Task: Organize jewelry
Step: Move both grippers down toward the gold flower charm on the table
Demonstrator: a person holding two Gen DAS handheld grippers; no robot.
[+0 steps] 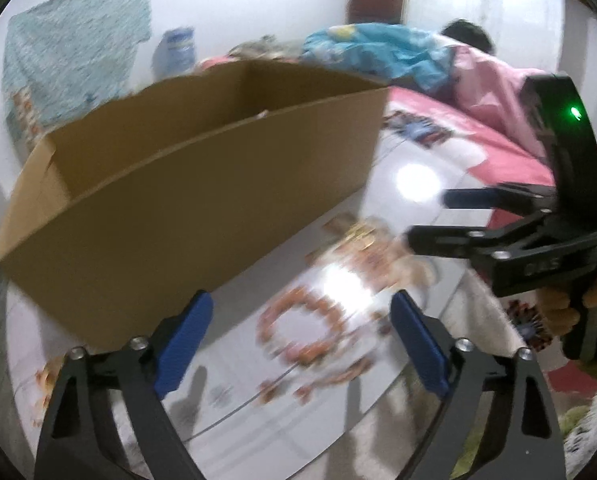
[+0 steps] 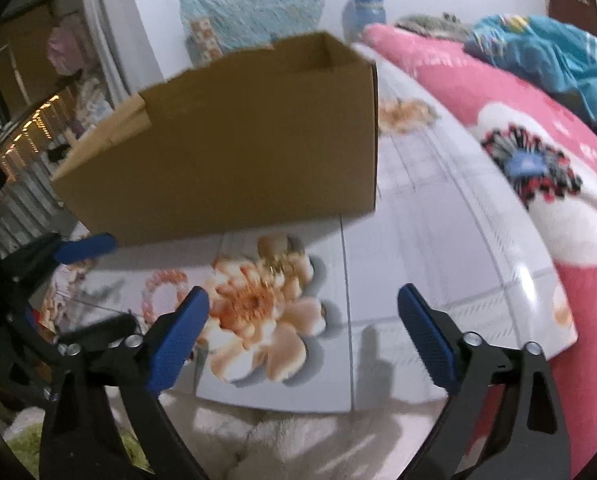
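A pink-orange bead bracelet lies on the glossy flower-printed board, just ahead of my open, empty left gripper. A small gold piece of jewelry lies further off near the open cardboard box. My right gripper shows at the right, open and empty. In the right wrist view the right gripper is open above the printed flower, with the bracelet at its left, the gold piece ahead, the box behind, and the left gripper's fingers at far left.
A pink flowered blanket and blue cloth lie on the right. A blue jar stands by the back wall. White fluffy fabric lies under the board's near edge. Both views are blurred.
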